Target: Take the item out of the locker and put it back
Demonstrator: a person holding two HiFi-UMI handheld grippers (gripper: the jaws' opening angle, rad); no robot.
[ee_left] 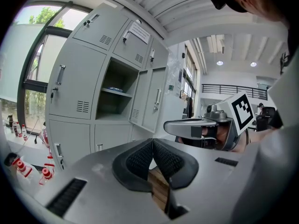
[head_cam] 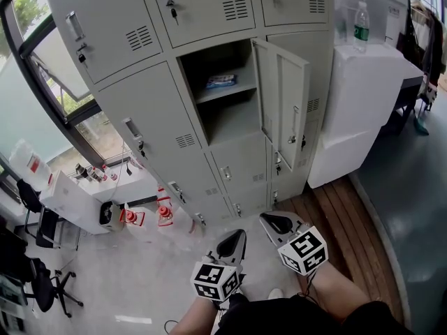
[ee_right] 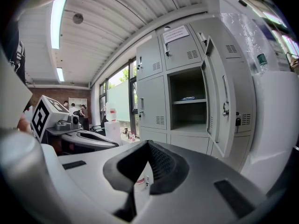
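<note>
Holding left tongs (head_cam: 232, 240) and right tongs (head_cam: 274, 222) low and side by side, both aimed at locker bank (head_cam: 140, 110), well apart from it. Seen in left gripper view: left tongs' jaws pressed together tip to tip, clamped on nothing. Same in right gripper view: right tongs' jaws together, gripping nothing.

Facing one open compartment (head_cam: 227, 117) ahead of and above both tongs, closer to the right tongs' line. Door (head_cam: 283, 100) swung out on the right-tongs side, standing wide. Split by a shelf (head_cam: 230, 93) into an upper and a lower section. Lying flat on that shelf, in the upper section toward the back: blue packet (head_cam: 221, 81), well apart from both tongs, untouched. Contents of packet not readable. Lower section under the shelf dim.

Ringed by closed locker doors left of, above and below the open compartment, handles and vents showing.

Standing upright ahead and right of the right tongs: water bottle (head_cam: 360, 26) on top of white cabinet (head_cam: 363, 96), just beside the locker bank.

Sitting on the floor (head_cam: 140, 285) left of the left tongs, near the foot of the lockers: small red-capped bottles (head_cam: 128, 217), grouped close together. Further left of those, white box (head_cam: 66, 194) by the window (head_cam: 63, 75).
</note>
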